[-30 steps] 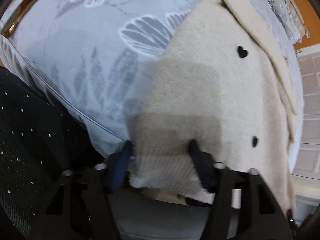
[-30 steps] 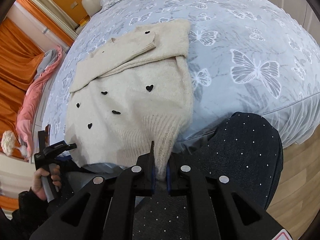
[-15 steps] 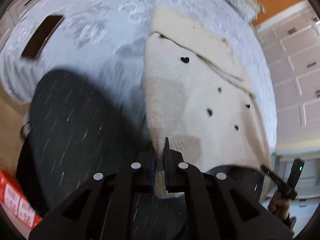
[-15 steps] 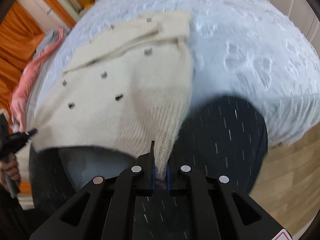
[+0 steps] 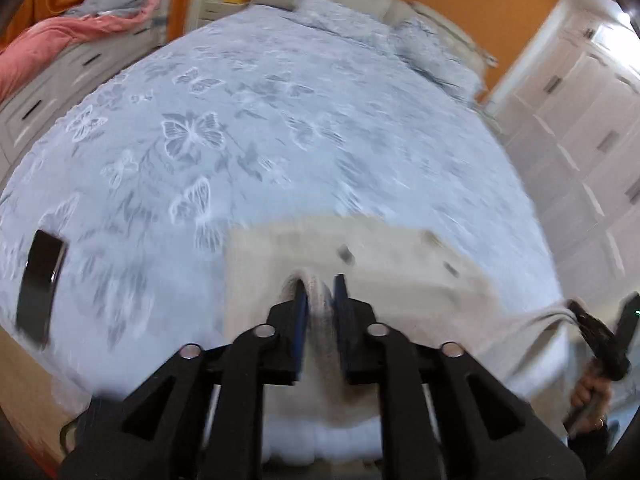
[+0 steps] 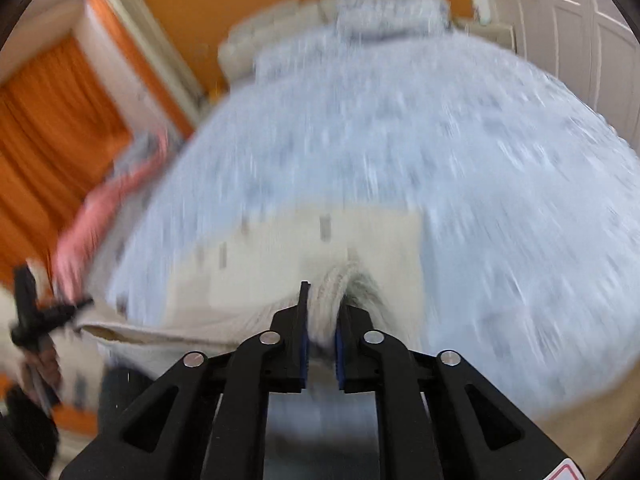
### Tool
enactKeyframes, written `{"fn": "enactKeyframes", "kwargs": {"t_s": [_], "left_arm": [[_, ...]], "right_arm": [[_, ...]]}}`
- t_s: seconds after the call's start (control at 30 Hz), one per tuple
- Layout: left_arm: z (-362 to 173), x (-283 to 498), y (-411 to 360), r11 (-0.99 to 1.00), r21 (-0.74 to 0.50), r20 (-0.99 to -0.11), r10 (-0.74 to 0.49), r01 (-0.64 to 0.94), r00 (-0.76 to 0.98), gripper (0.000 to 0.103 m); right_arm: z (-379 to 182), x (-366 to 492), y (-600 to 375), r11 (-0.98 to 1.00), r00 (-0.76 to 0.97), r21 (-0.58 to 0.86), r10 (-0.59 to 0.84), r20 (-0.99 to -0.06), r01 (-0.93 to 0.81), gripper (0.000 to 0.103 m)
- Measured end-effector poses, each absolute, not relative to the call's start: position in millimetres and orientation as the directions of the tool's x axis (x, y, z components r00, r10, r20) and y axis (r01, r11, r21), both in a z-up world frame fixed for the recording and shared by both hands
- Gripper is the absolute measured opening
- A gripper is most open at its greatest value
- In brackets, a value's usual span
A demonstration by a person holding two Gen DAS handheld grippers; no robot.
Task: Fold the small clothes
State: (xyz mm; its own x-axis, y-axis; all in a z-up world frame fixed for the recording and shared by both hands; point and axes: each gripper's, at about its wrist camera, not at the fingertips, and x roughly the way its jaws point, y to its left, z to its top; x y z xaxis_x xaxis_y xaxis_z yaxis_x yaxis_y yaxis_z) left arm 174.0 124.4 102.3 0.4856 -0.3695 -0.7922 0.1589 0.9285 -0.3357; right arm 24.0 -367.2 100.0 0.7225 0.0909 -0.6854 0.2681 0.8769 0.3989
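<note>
A cream knit sweater [image 5: 384, 264] with small black hearts lies on the near part of the bed, its hem lifted. My left gripper [image 5: 320, 292] is shut on one ribbed hem corner. My right gripper [image 6: 322, 304] is shut on the other hem corner of the sweater [image 6: 280, 256]. Each gripper shows in the other's view: the right one [image 5: 600, 332] at the far right, the left one [image 6: 36, 312] at the far left, with the hem stretched between them. Both views are motion-blurred.
The bed [image 5: 280, 120] has a grey-blue butterfly cover. A dark phone [image 5: 40, 280] lies near its left edge. Pillows [image 5: 432, 44] and a headboard are at the far end. A pink blanket [image 5: 60, 32] is on drawers at left; white wardrobes [image 5: 580, 120] stand at right.
Both grippers have swung up and forward over the bed, carrying the hem toward the sweater's top. The left gripper, open around the hem a second ago, has shut on it.
</note>
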Motion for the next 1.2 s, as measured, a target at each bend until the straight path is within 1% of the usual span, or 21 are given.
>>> {"fn": "enactKeyframes", "kwargs": {"t_s": [0.03, 0.1, 0.17, 0.23, 0.27, 0.3, 0.4, 0.47, 0.5, 0.53, 0.57, 0.6, 0.63, 0.67, 0.7, 0.73, 0.87, 0.93, 1.0, 1.13, 1.2], "left_arm": [[85.3, 190.7, 121.3, 0.934, -0.334, -0.808, -0.355, 0.131, 0.47, 0.052], [57.4, 207.8, 120.3, 0.954, -0.295, -0.848, -0.284, 0.047, 0.447, 0.05], [46.6, 204.3, 123.4, 0.944, -0.324, -0.843, -0.317, 0.059, 0.435, 0.052], [39.4, 195.1, 128.3, 0.948, -0.31, -0.837, -0.308, 0.071, 0.453, 0.064], [35.9, 191.7, 127.9, 0.953, -0.295, -0.833, -0.294, 0.072, 0.468, 0.066], [33.5, 193.0, 123.6, 0.957, -0.281, -0.837, -0.284, 0.079, 0.467, 0.067], [17.0, 210.3, 106.7, 0.968, -0.233, -0.87, -0.252, 0.097, 0.425, 0.067], [3.4, 224.0, 97.7, 0.972, -0.215, -0.889, -0.236, 0.097, 0.392, 0.067], [-7.7, 232.7, 93.1, 0.975, -0.207, -0.907, -0.223, 0.084, 0.357, 0.064], [-14.6, 237.3, 90.9, 0.972, -0.22, -0.912, -0.236, 0.083, 0.335, 0.049], [-21.3, 241.8, 89.2, 0.969, -0.232, -0.918, -0.247, 0.087, 0.309, 0.04], [-28.8, 246.8, 87.6, 0.972, -0.222, -0.932, -0.236, 0.081, 0.275, 0.021], [-31.6, 248.4, 87.3, 0.974, -0.216, -0.936, -0.227, 0.073, 0.268, 0.009], [-28.1, 248.9, 89.8, 0.972, -0.227, -0.93, -0.237, 0.068, 0.28, 0.008], [-19.7, 247.4, 92.7, 0.969, -0.237, -0.92, -0.246, 0.066, 0.304, 0.007], [-9.8, 245.4, 95.9, 0.965, -0.252, -0.908, -0.259, 0.065, 0.328, 0.006], [50.0, 240.7, 118.1, 0.945, -0.32, -0.834, -0.317, 0.073, 0.451, 0.006], [55.7, 249.0, 124.7, 0.95, -0.308, -0.831, -0.294, 0.049, 0.472, 0.006], [37.9, 263.7, 126.9, 0.963, -0.269, -0.852, -0.248, 0.02, 0.462, 0.006], [-33.4, 283.5, 114.3, 0.981, -0.193, -0.929, -0.173, -0.028, 0.326, 0.007], [-43.9, 281.5, 110.0, 0.983, -0.181, -0.931, -0.159, -0.035, 0.329, 0.008]], "right_arm": [[86.1, 48.8, -374.6, 0.863, 0.715, 0.391, 0.052, -0.697, 0.319, 0.016], [67.7, 73.2, -380.9, 0.833, 0.677, 0.36, -0.023, -0.736, 0.419, 0.031], [56.2, 76.0, -382.7, 0.793, 0.683, 0.406, -0.018, -0.731, 0.455, 0.032], [49.1, 68.9, -380.9, 0.785, 0.694, 0.42, -0.018, -0.72, 0.455, 0.046], [43.6, 66.3, -378.3, 0.796, 0.682, 0.392, -0.034, -0.731, 0.46, 0.049], [38.4, 69.5, -376.3, 0.814, 0.66, 0.356, -0.044, -0.75, 0.459, 0.052], [16.5, 85.3, -371.4, 0.853, 0.579, 0.245, -0.079, -0.812, 0.461, 0.052], [1.2, 96.6, -377.3, 0.846, 0.552, 0.248, -0.065, -0.831, 0.473, 0.054], [-8.6, 104.6, -381.1, 0.841, 0.527, 0.239, -0.063, -0.848, 0.485, 0.059], [-17.5, 110.6, -383.9, 0.838, 0.503, 0.226, -0.066, -0.862, 0.497, 0.059], [-27.1, 117.0, -386.3, 0.838, 0.484, 0.215, -0.065, -0.873, 0.501, 0.059], [-34.4, 122.4, -387.1, 0.841, 0.467, 0.212, -0.053, -0.883, 0.497, 0.059], [-40.3, 126.7, -386.8, 0.845, 0.448, 0.212, -0.036, -0.893, 0.491, 0.056], [-43.1, 129.0, -385.0, 0.85, 0.437, 0.217, -0.018, -0.899, 0.48, 0.046], [-45.2, 132.2, -381.4, 0.863, 0.423, 0.225, 0.014, -0.906, 0.453, 0.02], [-42.0, 133.2, -377.7, 0.871, 0.417, 0.23, 0.032, -0.908, 0.435, 0.008], [24.3, 114.1, -376.1, 0.878, 0.605, 0.304, 0.02, -0.796, 0.371, 0.007], [54.4, 102.1, -390.8, 0.851, 0.684, 0.35, -0.016, -0.729, 0.392, 0.007], [52.2, 100.6, -408.8, 0.821, 0.696, 0.361, -0.06, -0.715, 0.442, 0.007], [-35.4, 137.2, -430.2, 0.804, 0.496, 0.265, -0.042, -0.867, 0.533, 0.007], [-63.0, 150.7, -422.3, 0.831, 0.412, 0.199, -0.04, -0.91, 0.52, 0.007]]}}
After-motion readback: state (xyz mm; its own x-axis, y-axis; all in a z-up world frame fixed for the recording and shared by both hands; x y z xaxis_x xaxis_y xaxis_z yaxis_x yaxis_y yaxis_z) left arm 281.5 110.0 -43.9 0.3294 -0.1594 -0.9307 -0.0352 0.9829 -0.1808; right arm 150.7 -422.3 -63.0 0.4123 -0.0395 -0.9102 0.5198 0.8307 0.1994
